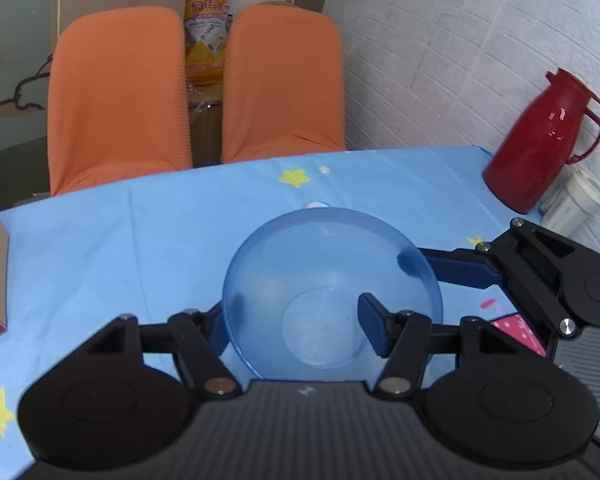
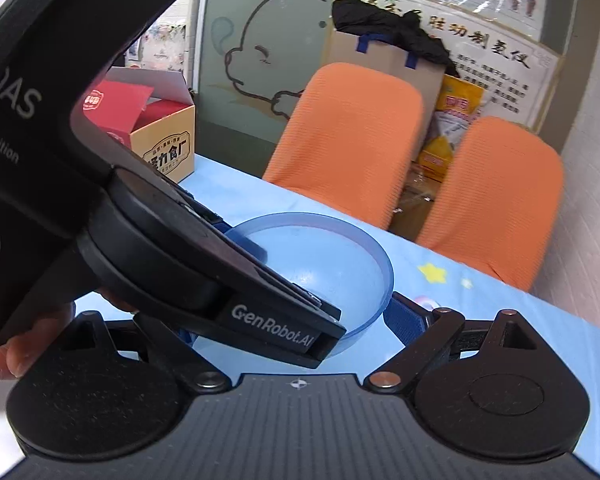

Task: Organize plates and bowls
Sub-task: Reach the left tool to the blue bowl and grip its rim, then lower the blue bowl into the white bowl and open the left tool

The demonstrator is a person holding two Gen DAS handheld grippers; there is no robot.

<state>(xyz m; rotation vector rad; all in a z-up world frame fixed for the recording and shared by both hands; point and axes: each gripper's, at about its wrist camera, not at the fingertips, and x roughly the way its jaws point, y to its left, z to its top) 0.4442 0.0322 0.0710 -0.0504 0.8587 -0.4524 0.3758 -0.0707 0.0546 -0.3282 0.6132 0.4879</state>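
Observation:
A translucent blue bowl [image 1: 332,280] sits upright on the light blue star-print tablecloth [image 1: 140,240]. My left gripper [image 1: 296,324] straddles its near rim, with the left finger outside the wall and the right finger [image 1: 374,328] inside the bowl. My right gripper comes in from the right, its blue finger [image 1: 460,268] at the bowl's right rim. In the right wrist view the bowl [image 2: 332,264] lies between the fingers, one blue finger [image 2: 408,320] outside its right wall. The left gripper's black body [image 2: 160,240] covers the bowl's left part and the other right finger.
A red thermos jug [image 1: 540,140] stands at the table's far right by the white wall. A cardboard box [image 2: 164,136] with red packets stands at the left. Two orange chairs [image 1: 196,88] are behind the table. A pink patterned item [image 1: 516,332] lies under the right gripper.

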